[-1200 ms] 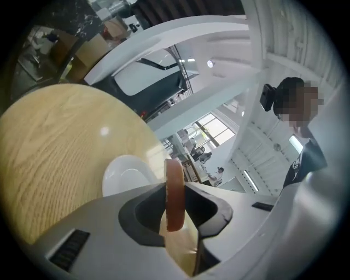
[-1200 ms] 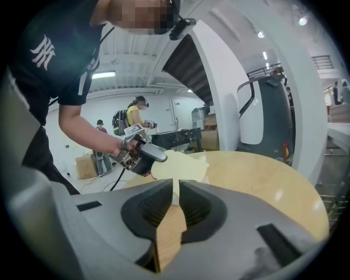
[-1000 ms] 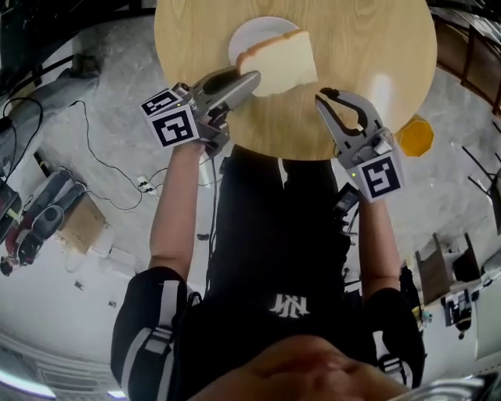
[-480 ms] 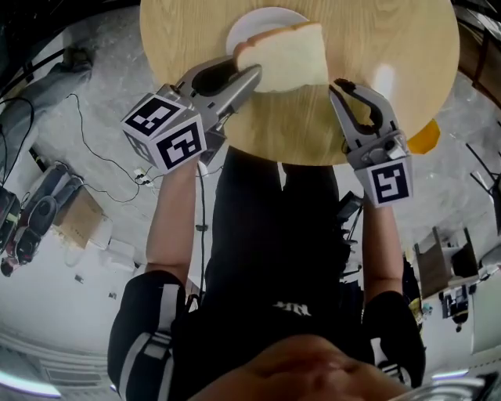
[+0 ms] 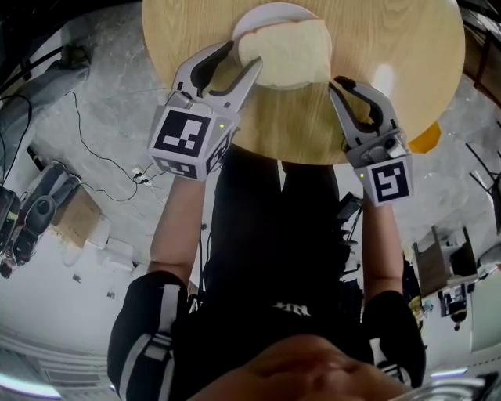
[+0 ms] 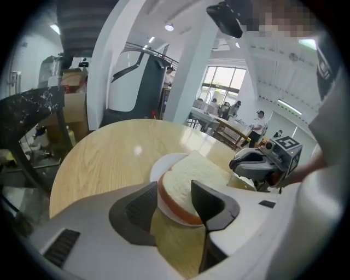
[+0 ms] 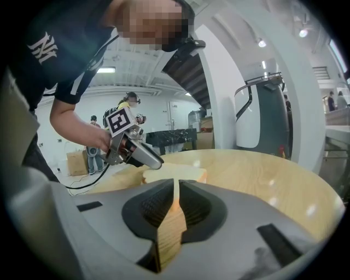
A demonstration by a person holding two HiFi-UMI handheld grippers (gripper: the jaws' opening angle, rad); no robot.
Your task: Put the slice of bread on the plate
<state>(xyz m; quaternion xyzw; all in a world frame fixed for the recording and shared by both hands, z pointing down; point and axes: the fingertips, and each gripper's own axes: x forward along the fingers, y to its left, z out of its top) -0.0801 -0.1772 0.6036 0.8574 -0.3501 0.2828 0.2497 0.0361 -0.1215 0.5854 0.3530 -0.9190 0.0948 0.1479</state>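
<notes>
The slice of white bread (image 5: 286, 53) lies flat on the small white plate (image 5: 262, 14) at the near side of the round wooden table (image 5: 391, 47). My left gripper (image 5: 241, 55) stands at the slice's left edge. Its jaws are opening, and the crust corner (image 6: 180, 205) sits between the pads without being pressed. In the left gripper view the plate (image 6: 164, 167) shows under the bread. My right gripper (image 5: 338, 84) rests to the right of the slice, shut, with nothing in it. From the right gripper view (image 7: 176, 186) I see the bread (image 7: 175, 173) and the left gripper (image 7: 136, 156) beyond.
The table's near edge runs just in front of both grippers. An orange object (image 5: 427, 137) sits below the table's right rim. Cables (image 5: 94, 157) and a cardboard box (image 5: 78, 223) lie on the floor at the left. People and tables stand far off in the room.
The left gripper has rolled so that its marker cube faces up, and its jaws have spread. The bread went from held and tilted to lying flat on the plate. The right gripper stayed still.
</notes>
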